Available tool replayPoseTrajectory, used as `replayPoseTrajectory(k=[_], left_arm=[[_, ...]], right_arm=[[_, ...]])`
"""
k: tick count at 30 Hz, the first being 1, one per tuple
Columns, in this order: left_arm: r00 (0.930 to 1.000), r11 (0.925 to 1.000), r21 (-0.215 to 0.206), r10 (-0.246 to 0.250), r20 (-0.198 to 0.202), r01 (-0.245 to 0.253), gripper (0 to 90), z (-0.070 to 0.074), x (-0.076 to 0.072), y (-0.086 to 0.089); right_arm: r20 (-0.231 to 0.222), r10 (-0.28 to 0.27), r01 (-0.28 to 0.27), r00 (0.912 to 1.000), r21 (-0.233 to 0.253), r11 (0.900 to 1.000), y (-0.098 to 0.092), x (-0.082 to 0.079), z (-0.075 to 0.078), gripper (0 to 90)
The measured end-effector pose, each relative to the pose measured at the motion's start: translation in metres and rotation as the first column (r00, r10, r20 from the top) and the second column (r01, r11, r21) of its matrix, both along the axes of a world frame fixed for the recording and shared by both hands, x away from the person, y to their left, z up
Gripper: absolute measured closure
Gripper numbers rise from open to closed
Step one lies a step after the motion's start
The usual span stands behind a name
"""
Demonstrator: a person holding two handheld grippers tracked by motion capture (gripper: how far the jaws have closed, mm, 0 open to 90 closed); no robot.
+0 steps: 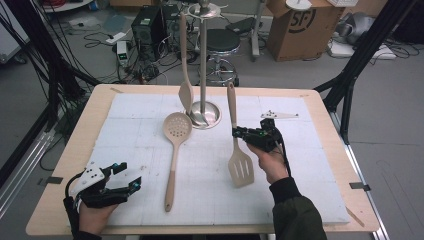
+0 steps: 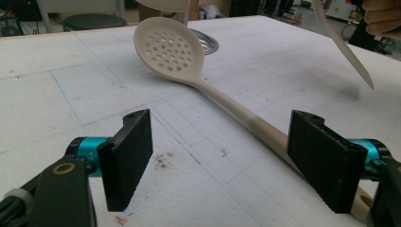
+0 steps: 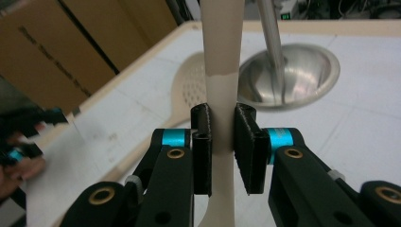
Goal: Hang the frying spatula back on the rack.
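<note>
A beige slotted turner (image 1: 241,169) hangs blade-down over the white board, its handle tilted up toward the far side. My right gripper (image 1: 236,133) is shut on that handle (image 3: 221,94) at mid-length. A beige perforated spoon (image 1: 176,129) lies flat on the board, bowl far, handle near. Near the front left corner my left gripper (image 1: 129,176) rests open; in its own view the gripper (image 2: 220,161) has nothing between its pads, and the spoon (image 2: 169,49) runs past the right pad (image 2: 326,158). A third beige utensil (image 1: 185,92) hangs from the metal stand (image 1: 203,60).
The stand's round steel base (image 1: 210,116) sits at the board's far middle, close behind the spoon bowl. The wooden table edge (image 1: 75,150) frames the foam board. Beyond the table are a stool (image 1: 222,42), a cardboard box (image 1: 302,25), cables and black frame legs.
</note>
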State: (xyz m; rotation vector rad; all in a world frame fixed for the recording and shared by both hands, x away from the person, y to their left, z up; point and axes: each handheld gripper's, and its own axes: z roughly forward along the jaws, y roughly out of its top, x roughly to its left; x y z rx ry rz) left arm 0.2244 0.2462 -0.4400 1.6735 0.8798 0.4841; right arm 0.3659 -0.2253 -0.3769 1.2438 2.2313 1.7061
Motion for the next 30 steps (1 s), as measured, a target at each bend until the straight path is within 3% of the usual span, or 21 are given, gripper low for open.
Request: replayPoseTrajectory(k=[5, 14, 21, 30], left_arm=[[1.0, 1.0, -0.001, -0.002, 0.001, 0.002, 24.1, 0.0, 0.0, 0.0], [1.0, 1.0, -0.002, -0.004, 0.001, 0.004, 24.1, 0.0, 0.0, 0.0], [1.0, 1.0, -0.003, -0.001, 0.005, 0.001, 24.1, 0.0, -0.001, 0.001], [1.0, 0.9999, -0.009, 0.006, 0.005, -0.006, 24.1, 0.001, -0.003, 0.004]], right_arm=[[0.055, -0.038, 0.035, 0.9978, 0.056, 0.998, -0.001, -0.001, 0.004, 78.4], [0.177, -0.08, 0.058, 0.9808, 0.126, 0.99, 0.008, -0.005, 0.021, 78.4], [0.274, -0.085, 0.037, 0.958, 0.176, 0.984, 0.028, -0.004, 0.037, 78.4], [0.344, -0.119, 0.054, 0.9314, 0.194, 0.98, 0.055, 0.005, 0.052, 78.3]])
